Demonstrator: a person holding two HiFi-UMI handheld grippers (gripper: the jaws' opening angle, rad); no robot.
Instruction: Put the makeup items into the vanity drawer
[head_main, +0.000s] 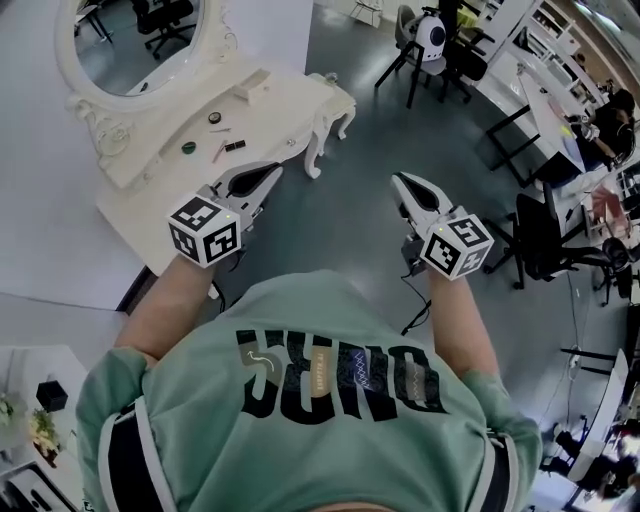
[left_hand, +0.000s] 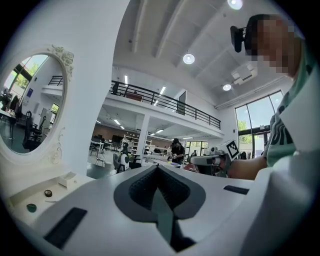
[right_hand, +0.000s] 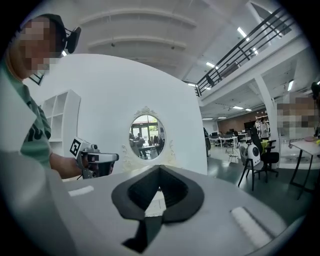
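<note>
Poster: Grippers both look empty to me. The left gripper (head_main: 272, 170) has its jaws pressed right together with nothing in them. The right gripper (head_main: 397, 178) looks the same, tips meeting, nothing held. So nothing's been picked up yet?

Reply: Yep, reads like the very start. All the makeup sits on top of the vanity (head_main: 290, 105), ahead of the left fingertips and off to their left. There's a green pot (head_main: 188, 147), a dark round case (head_main: 214, 117), a dark tube (head_main: 235, 146) and a pinkish stick (head_main: 219, 152) just beside the tube. There's also a white box (head_main: 250, 88) further back, nearer the mirror (head_main: 140, 40). From the right gripper's tips the whole lot is well apart, way over to the left.

Poster: And the drawer?

Reply: Can't spot an open one in any view, so my guess is it needs pulling out first.

Poster: What would you worry about from here?

Reply: A few things.
- If shut jaws go in without opening, they'll just shove stuff around.
- The tube and stick lie so close that grabbing one could nudge the other. Both look like they'd roll, maybe right off the front edge.
- The pot and case are low and flat. The pads could skid over them, or pinch the rim so it pops out.
- Working the left gripper while the right one hangs out wide is fine, but bringing it across could clip the vanity's corner.
</note>
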